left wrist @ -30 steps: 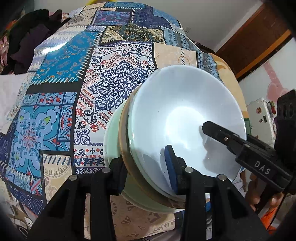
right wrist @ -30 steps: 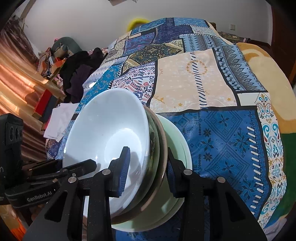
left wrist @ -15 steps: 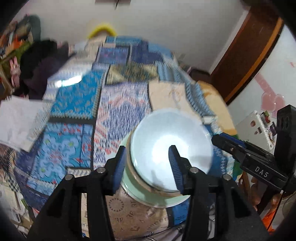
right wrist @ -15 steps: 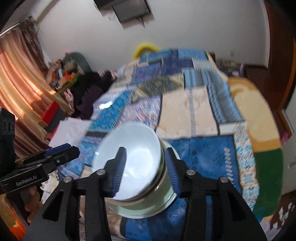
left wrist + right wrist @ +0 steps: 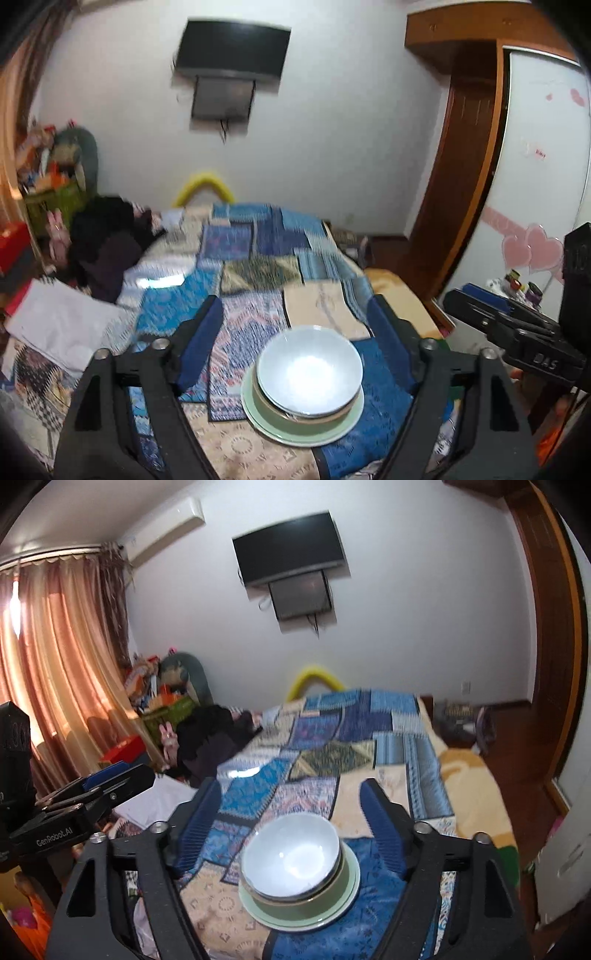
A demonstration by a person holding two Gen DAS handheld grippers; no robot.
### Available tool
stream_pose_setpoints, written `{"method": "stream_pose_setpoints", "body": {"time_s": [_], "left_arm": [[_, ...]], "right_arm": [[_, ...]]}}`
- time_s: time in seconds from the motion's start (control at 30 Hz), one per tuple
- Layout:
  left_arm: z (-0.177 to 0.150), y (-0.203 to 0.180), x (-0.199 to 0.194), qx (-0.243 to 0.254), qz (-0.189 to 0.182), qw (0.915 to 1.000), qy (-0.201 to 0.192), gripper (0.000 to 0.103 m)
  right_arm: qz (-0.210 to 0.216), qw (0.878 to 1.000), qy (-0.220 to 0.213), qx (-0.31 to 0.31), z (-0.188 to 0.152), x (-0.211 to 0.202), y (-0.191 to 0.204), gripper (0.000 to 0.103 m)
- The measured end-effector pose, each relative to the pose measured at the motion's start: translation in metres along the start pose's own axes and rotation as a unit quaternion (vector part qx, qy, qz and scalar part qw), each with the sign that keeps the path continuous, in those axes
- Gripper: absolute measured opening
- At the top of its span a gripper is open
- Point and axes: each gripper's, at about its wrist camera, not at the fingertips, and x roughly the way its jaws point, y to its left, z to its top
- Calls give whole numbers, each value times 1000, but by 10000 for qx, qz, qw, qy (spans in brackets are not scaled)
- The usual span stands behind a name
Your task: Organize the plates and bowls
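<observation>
A white bowl [image 5: 309,367] tops a stack of bowls on a pale green plate [image 5: 266,424], which rests on the patchwork bedspread [image 5: 258,273] near the bed's front edge. The same white bowl [image 5: 291,856] and green plate [image 5: 347,897] show in the right wrist view. My left gripper [image 5: 295,347] hangs well above and behind the stack, its jaws opening wide, nothing between the pads. My right gripper [image 5: 291,830] is likewise raised, jaws opening, touching nothing. The right gripper [image 5: 517,332] shows at the right edge of the left view; the left gripper [image 5: 81,797] at the left of the right view.
Dark clothes [image 5: 103,247] and a white sheet [image 5: 59,325] lie on the bed's left side. A wall television [image 5: 291,557] hangs ahead. Curtains [image 5: 55,664] stand left; a wooden door frame [image 5: 461,184] and white cabinet [image 5: 546,147] stand right.
Both grippers have let go of the stack's rims, opened wide and risen away from it. The stack now sits small and untouched on the bedspread below.
</observation>
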Motion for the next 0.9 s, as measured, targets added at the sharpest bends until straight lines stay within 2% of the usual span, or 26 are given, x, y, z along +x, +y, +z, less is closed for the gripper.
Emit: {"method": "stream_pose_setpoints", "body": {"time_s": [0.2, 0.43, 0.9], "left_arm": [[-1, -9, -30, 189, 152, 9981, -564, 101], [-3, -8, -40, 194, 173, 9970, -729, 103], [-7, -13, -44, 299, 212, 9960, -816, 103]], "right_arm": [[18, 9998, -195, -66, 1, -8, 5, 85], [-38, 9990, -412, -139, -4, -19, 10, 102], [-92, 9980, -571, -236, -5, -26, 13, 102]]}}
